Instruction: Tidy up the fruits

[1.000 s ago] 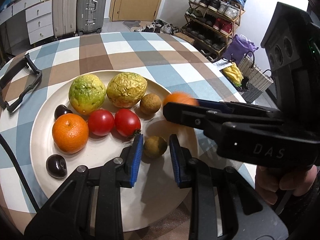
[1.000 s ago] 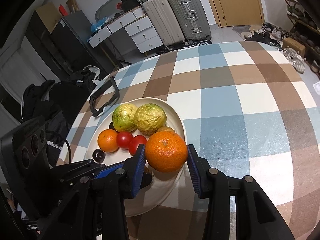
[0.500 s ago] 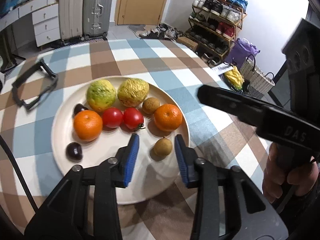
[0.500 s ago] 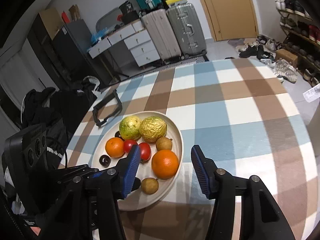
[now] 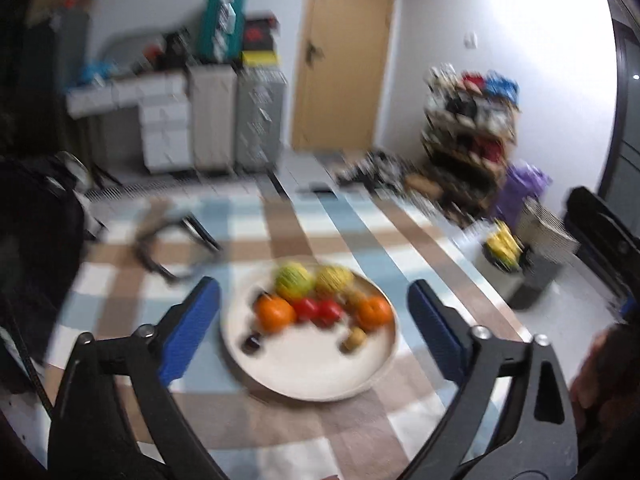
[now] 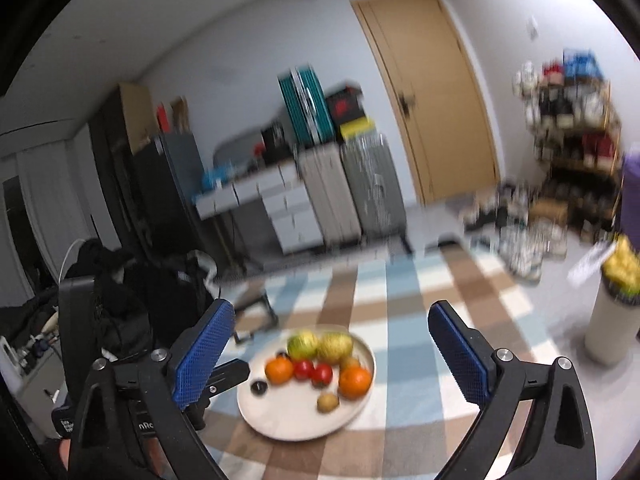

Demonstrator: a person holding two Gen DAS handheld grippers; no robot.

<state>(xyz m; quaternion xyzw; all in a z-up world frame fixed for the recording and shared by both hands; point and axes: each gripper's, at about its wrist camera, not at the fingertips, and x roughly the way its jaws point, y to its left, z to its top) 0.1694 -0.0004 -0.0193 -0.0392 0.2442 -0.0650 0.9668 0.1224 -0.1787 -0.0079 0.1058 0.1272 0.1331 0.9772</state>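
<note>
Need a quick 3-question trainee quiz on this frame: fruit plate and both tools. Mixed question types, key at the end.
1. True or false: the right tool is shut on an orange.
2. How many red tomatoes lie on the plate?
A) one B) two C) four
3. Fill in: the left tool holds ____.

Key: 1 false, its jaws have just been opening and nothing is between them; both oranges lie on the plate. 2 B. 3 nothing, its jaws have just been opening too.

Bare tablecloth [image 6: 404,320] rings plate [image 6: 280,420]; black frame [image 5: 168,240] behind it
</note>
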